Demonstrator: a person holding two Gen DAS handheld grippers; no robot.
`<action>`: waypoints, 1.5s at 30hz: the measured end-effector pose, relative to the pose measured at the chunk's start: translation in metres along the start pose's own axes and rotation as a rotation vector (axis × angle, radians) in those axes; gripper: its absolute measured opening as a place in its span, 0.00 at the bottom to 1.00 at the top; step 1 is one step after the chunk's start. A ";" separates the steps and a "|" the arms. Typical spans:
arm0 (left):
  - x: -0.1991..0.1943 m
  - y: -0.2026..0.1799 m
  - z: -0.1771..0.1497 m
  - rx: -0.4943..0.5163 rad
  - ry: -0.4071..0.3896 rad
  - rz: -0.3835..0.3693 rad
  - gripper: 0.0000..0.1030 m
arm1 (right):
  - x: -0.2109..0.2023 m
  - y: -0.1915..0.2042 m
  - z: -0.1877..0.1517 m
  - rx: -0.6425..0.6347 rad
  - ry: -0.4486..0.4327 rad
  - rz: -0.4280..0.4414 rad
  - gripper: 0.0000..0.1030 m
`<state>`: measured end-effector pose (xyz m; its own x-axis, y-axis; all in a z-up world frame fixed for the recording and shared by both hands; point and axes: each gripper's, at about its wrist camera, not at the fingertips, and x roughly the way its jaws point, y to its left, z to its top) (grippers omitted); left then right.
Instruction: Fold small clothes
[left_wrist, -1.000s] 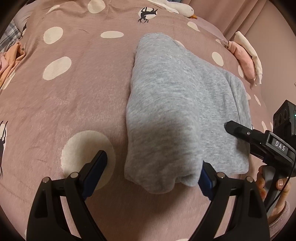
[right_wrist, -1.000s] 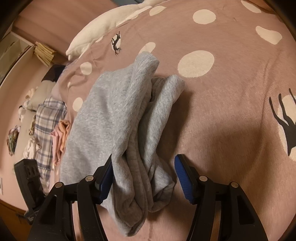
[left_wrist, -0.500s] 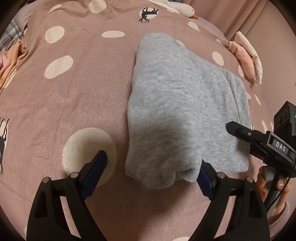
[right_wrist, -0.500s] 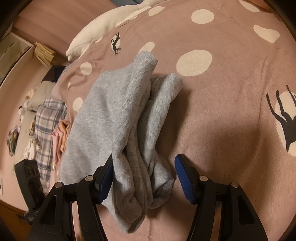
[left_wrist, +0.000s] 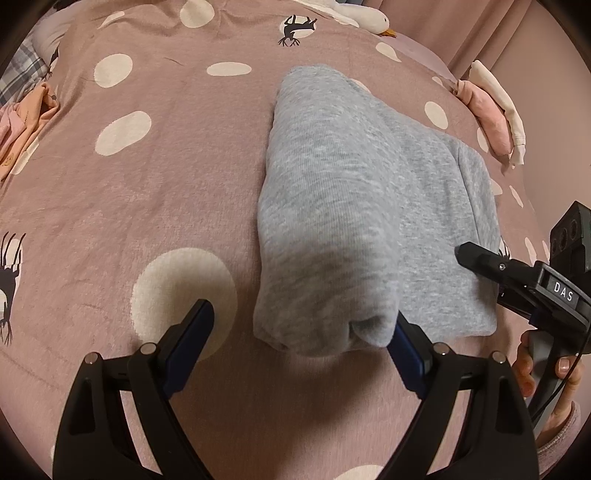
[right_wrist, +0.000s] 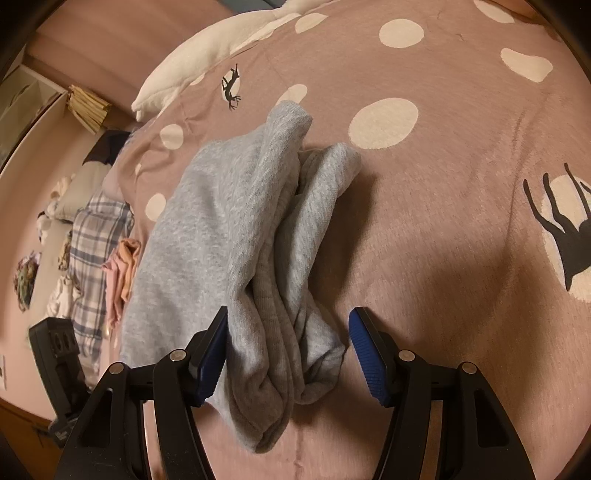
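grey garment (left_wrist: 332, 221) | folded end between left jaws | right jaws astride

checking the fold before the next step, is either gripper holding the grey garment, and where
Neither grips it. The folded grey knit garment lies on the bedspread; the left gripper and right gripper straddle its near end, fingers open.

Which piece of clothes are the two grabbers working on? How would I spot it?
Look at the big pink bedspread with white polka dots. In its middle lies a soft grey knitted garment, folded into a thick bundle. The other clothes, a pale pink folded piece and a peach piece, sit at the bed's edges; only the grey one is between the grabbers.
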<state>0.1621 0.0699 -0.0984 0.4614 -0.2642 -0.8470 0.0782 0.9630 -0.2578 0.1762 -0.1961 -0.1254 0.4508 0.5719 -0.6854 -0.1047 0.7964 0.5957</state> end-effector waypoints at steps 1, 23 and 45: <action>0.000 0.000 0.000 0.000 0.000 0.001 0.87 | 0.000 -0.001 0.000 -0.001 0.000 0.000 0.61; -0.005 -0.001 -0.004 0.002 -0.002 0.020 0.87 | -0.005 -0.001 -0.005 -0.006 0.000 -0.010 0.62; -0.008 -0.001 -0.006 0.001 -0.003 0.036 0.87 | -0.009 -0.001 -0.012 -0.010 0.001 -0.018 0.62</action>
<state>0.1528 0.0704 -0.0945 0.4662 -0.2293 -0.8544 0.0620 0.9719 -0.2269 0.1614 -0.1998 -0.1254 0.4523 0.5573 -0.6964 -0.1050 0.8086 0.5789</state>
